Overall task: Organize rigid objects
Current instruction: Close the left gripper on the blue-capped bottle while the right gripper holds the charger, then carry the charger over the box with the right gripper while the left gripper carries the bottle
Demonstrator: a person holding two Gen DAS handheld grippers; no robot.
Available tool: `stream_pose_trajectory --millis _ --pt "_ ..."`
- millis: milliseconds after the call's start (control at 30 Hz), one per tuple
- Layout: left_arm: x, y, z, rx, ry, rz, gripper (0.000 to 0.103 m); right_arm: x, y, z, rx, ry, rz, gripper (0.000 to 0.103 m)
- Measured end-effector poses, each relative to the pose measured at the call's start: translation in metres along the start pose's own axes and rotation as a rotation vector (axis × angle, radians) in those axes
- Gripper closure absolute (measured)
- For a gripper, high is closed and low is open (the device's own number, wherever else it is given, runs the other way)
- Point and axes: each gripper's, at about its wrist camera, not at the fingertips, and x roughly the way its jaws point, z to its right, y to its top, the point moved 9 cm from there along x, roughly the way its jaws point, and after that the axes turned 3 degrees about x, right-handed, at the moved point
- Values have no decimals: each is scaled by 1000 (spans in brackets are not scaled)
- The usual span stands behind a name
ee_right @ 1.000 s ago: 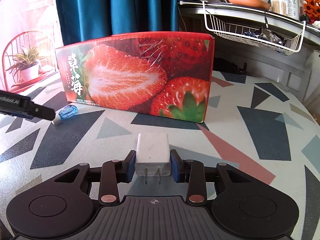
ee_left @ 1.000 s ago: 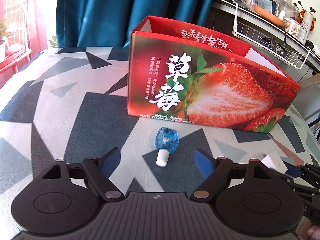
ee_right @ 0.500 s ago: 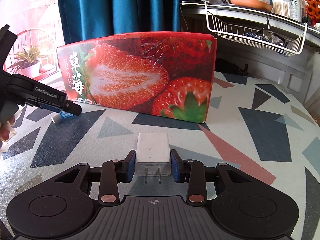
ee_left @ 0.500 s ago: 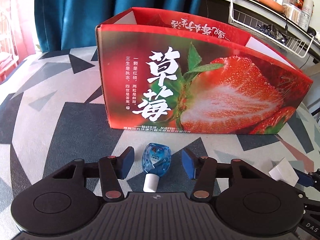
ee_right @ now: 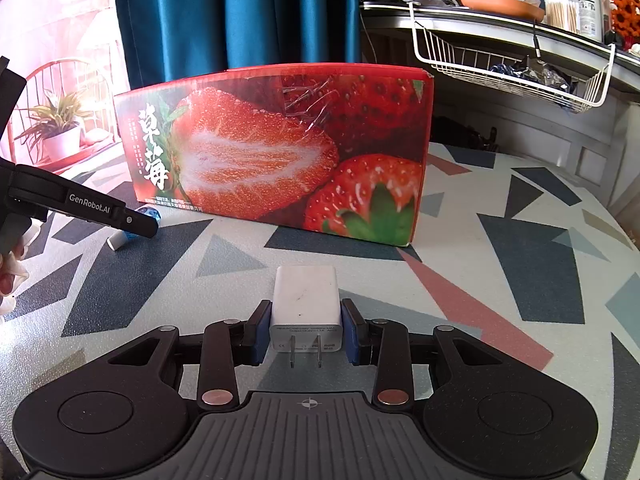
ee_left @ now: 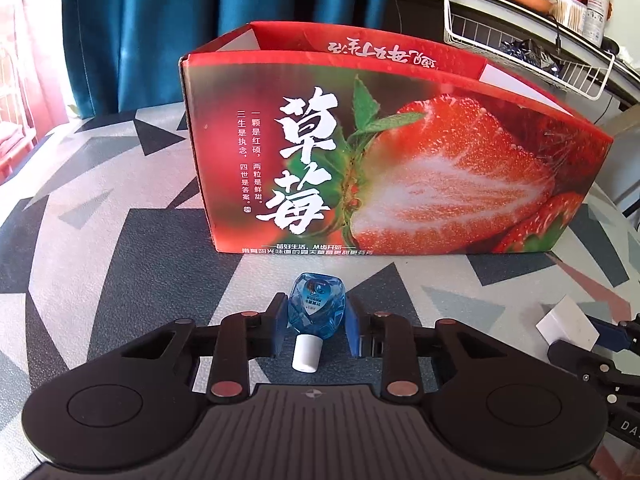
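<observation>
A small blue bottle [ee_left: 316,300] with a white cap lies on the patterned tablecloth, cap toward me. My left gripper [ee_left: 315,320] has its jaws closing tight on it, and both blue pads [ee_left: 280,324] press its sides. Just behind stands an open red strawberry box [ee_left: 400,160]. My right gripper [ee_right: 306,330] is shut on a white plug charger [ee_right: 306,300], prongs toward the camera, low over the table. The charger [ee_left: 566,322] also shows at the right of the left wrist view. In the right wrist view, the left gripper's finger [ee_right: 100,210] covers most of the bottle [ee_right: 118,240].
The strawberry box [ee_right: 280,152] fills the middle of the table. A white wire basket [ee_right: 500,64] hangs under a cluttered shelf at the back right. Blue curtains hang behind. A potted plant [ee_right: 60,136] stands beyond the table's left edge. A hand [ee_right: 10,272] holds the left gripper.
The left gripper has moved forward around the blue bottle, and its jaws have gone from wide apart to pressing on it. The right gripper with the charger has stayed still.
</observation>
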Motion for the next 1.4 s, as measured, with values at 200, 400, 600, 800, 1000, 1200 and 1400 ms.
stream_pose_trajectory --millis 200,400,600,800,1000,1200,1400 --pt "1 -2 3 37 10 13 71 0 0 0 0 0 1 70" --pt "2 -1 3 59 12 -3 71 0 0 0 3 6 0 68" --pt "1 0 3 64 8 -9 71 1 0 0 9 9 0 68" --pt "-8 -8 9 31 -49 1 71 1 0 0 10 10 -6 67" --pt "-26 -20 12 8 -103 19 71 3 2 -3 -8 5 -23 65" --pt "-45 -21 11 -6 -134 66 71 3 4 -3 -27 -13 -42 71" --pt "-62 -14 6 -28 -148 117 71 0 6 -6 -28 -4 -49 71"
